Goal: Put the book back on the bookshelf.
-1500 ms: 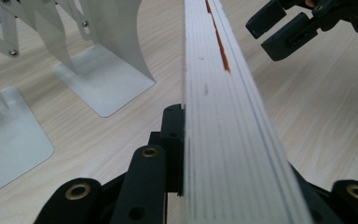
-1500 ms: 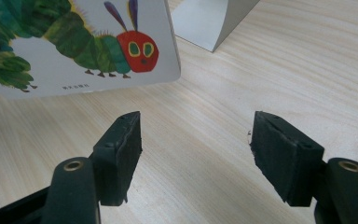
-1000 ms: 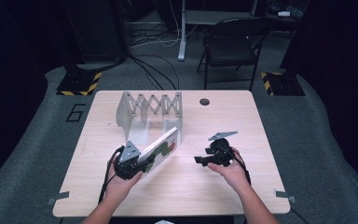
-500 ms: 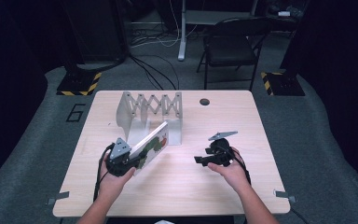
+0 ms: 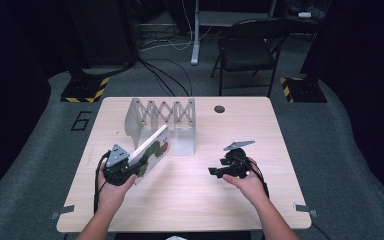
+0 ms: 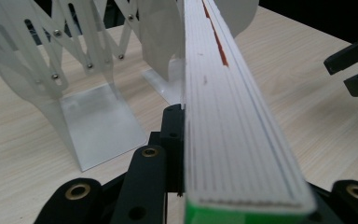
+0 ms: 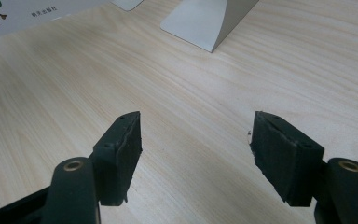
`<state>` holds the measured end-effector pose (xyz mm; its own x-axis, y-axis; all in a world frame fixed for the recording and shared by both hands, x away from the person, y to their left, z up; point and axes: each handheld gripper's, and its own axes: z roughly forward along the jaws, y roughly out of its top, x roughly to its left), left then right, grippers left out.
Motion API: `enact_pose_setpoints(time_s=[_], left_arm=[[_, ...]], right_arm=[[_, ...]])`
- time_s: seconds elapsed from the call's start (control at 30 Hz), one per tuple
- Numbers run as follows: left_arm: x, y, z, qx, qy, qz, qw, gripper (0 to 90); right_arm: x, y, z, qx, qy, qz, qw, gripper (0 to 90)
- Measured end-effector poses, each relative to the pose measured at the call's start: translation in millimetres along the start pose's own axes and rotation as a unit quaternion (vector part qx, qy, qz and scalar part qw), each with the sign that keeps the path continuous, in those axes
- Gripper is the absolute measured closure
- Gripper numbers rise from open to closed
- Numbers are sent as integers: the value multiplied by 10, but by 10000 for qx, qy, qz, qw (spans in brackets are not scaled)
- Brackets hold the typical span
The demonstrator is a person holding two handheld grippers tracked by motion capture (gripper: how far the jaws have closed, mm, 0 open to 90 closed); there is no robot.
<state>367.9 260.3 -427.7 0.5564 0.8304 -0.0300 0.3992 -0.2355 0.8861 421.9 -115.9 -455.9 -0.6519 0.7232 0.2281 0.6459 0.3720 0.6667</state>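
1. The left claw [image 5: 130, 167] is clenched on a thick white book [image 5: 151, 152], gripping it near its lower end; the book rises from the claw at a slant, off the bench [image 5: 195, 200], with its far end pointing at the rack.
2. The right claw [image 5: 220, 171] is released, jaws apart with nothing between them, hovering low over bare wood well to the right of the book.
3. Just beyond the book's far tip stands an accordion book rack [image 5: 162, 117] with two upright metal plates. From the left gripper view, the book's edge [image 6: 233, 126] lines up roughly with the gap between the plates [image 6: 98, 116].
4. By my reading, the pick-up is done and the carry is nearly finished. What is left: stand the book upright, slide it between the plates, and let go.
5. Room to move: the slot looks snug for so thick a book, so the plate edges either side of the tip are what to watch. Behind and right of the left claw the wood is open, and the idle claw stands well apart.
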Motion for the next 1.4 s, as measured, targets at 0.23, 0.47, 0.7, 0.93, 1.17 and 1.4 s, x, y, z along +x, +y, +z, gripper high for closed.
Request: enact_pose_setpoints(time_s=[0.23,0.47,0.7,0.93,1.17,1.4], left_arm=[[63,-13,-19,-48,121,-109,9999,755],[119,-20,-44,-60,236,-172,9996,755],[169,-24,-74,-80,306,-218,9993,755],[241,-38,-109,-148,471,-336,9982,755],[288,-38,-106,-113,574,-336,9977,755],[332,-32,-54,-104,789,-406,9960,755]], right_arm=[[-3,0,1,6,-4,4,10000,332],[-8,-2,-4,4,-6,23,10000,332],[-8,-2,-3,8,-7,39,10000,332],[-9,-3,-1,15,-5,42,10000,333],[-15,-4,3,0,-5,21,10000,333],[-23,-4,-9,12,0,36,10000,334]])
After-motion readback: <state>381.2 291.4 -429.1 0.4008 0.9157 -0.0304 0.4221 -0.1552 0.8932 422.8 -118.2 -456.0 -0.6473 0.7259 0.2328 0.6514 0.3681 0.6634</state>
